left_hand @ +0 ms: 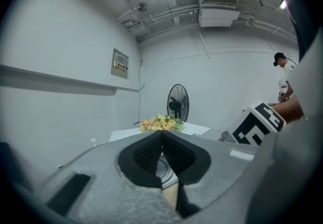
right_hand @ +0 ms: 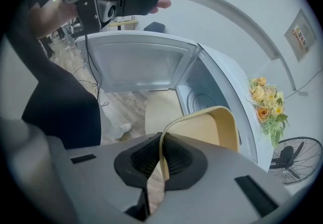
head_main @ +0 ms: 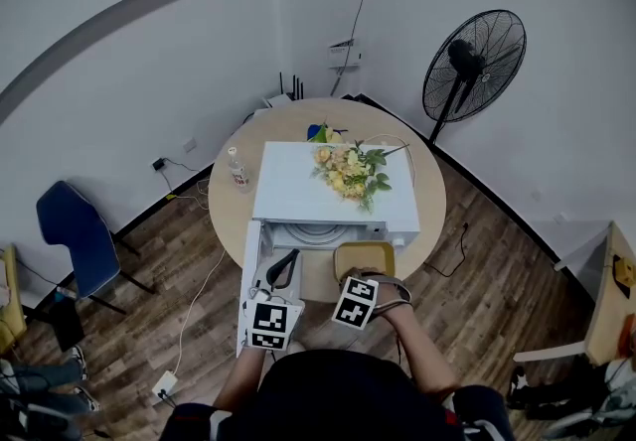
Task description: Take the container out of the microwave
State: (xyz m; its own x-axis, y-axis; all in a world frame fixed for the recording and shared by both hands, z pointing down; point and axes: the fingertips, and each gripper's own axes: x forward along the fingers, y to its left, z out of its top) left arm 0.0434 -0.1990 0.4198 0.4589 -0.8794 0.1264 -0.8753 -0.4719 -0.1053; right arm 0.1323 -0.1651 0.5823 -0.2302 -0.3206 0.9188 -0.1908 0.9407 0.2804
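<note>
The white microwave (head_main: 328, 193) stands on a round table with its door (head_main: 250, 270) swung open to the left. A tan square container (head_main: 365, 257) is just outside the cavity mouth. My right gripper (head_main: 360, 277) points steeply down and is shut on its near rim. In the right gripper view the thin rim (right_hand: 162, 143) runs between the pads, with the container (right_hand: 212, 127) held in front of the open cavity (right_hand: 202, 98). My left gripper (head_main: 283, 268) stays beside the open door, shut with nothing in it; its pads (left_hand: 151, 150) meet.
A flower bunch (head_main: 350, 169) lies on top of the microwave. A small bottle (head_main: 237, 169) stands at the round table's (head_main: 429, 199) left edge. A standing fan (head_main: 473, 62) is behind at the right, a blue chair (head_main: 75, 228) at the left. Cables lie on the floor.
</note>
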